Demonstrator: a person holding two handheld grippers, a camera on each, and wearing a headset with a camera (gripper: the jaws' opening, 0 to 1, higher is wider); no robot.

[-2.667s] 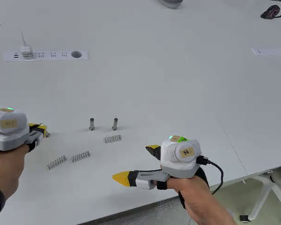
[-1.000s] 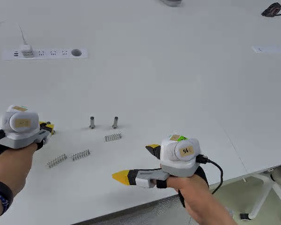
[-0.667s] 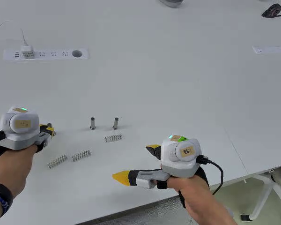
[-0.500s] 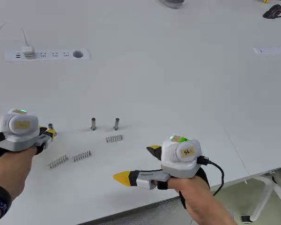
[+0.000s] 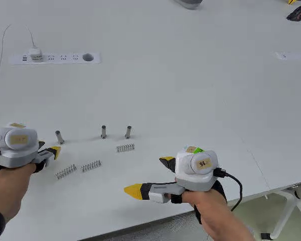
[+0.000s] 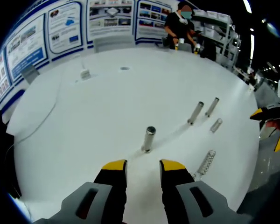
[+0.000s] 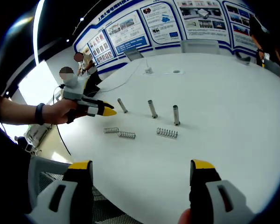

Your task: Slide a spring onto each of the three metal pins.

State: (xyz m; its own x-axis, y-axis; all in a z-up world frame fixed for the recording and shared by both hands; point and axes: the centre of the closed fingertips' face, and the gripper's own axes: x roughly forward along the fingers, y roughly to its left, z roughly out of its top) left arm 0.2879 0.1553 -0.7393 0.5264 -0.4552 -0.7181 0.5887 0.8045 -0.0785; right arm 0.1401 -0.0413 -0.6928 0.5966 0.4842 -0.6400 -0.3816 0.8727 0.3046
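Left gripper point(image 6: 143, 164) is hovering, jaws slightly parted, just short of the leftmost pin point(image 6: 149, 138). Right gripper point(image 5: 149, 175) is hanging wide open near the front edge of the table point(image 5: 215, 100).

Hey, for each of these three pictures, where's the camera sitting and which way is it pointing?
Head view: on the headset, facing forward and down at the table; both hands, left gripper and right gripper show.
Left gripper view: on the left gripper, facing along its open jaws at the nearest pin; right gripper at the right edge.
Right gripper view: on the right gripper, facing past its wide-open jaws at the springs; the left hand shows.
Shared: both gripper views show all three pins.
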